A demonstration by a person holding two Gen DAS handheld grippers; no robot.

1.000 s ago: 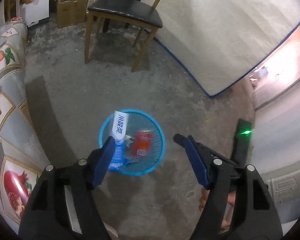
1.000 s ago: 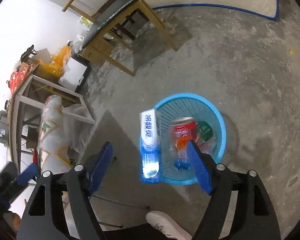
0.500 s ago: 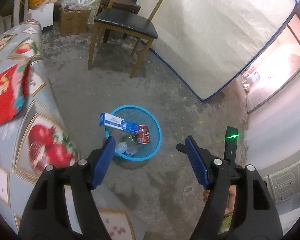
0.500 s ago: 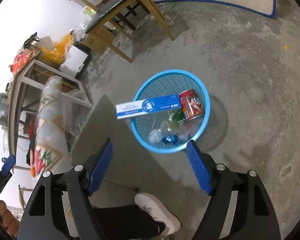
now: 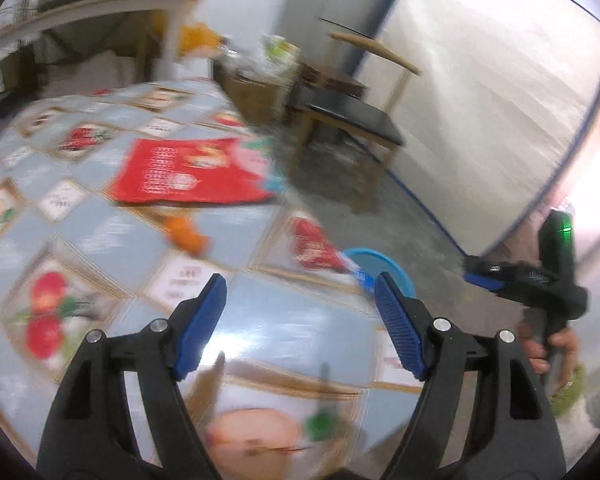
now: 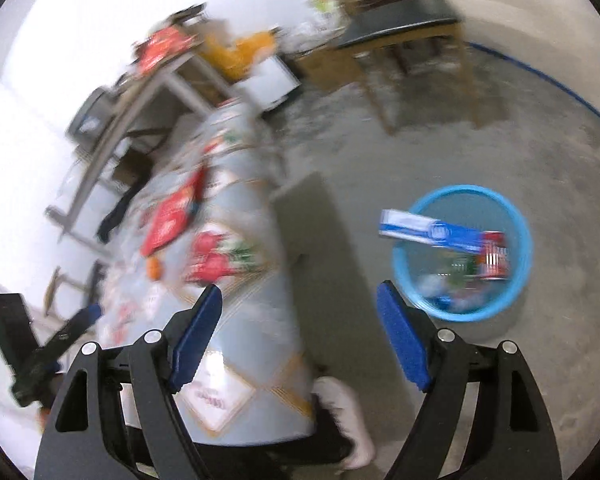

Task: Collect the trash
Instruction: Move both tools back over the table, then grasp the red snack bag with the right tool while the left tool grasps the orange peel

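Note:
A blue mesh trash basket (image 6: 516, 292) stands on the concrete floor beside the table; its rim shows past the table edge in the left wrist view (image 5: 384, 258). A blue-and-white box (image 6: 424, 232) lies across its rim, with a red can (image 6: 496, 256) and a bottle inside. On the table lie a red packet (image 5: 184, 172) and a small orange piece (image 5: 186, 232). My left gripper (image 5: 300, 322) is open and empty above the table. My right gripper (image 6: 300, 332) is open and empty above the table's edge, left of the basket.
The table (image 5: 112, 240) has a fruit-patterned cloth. A wooden chair (image 5: 352, 116) stands beyond it, with boxes and bags behind. A mattress (image 5: 492, 92) leans on the right wall. A second table (image 6: 140, 92) with clutter stands at the back. My shoe (image 6: 348, 420) is by the table.
Both grippers have risen and swung left, away from the basket and over the table. The views are blurred with motion. The box still lies across the basket rim.

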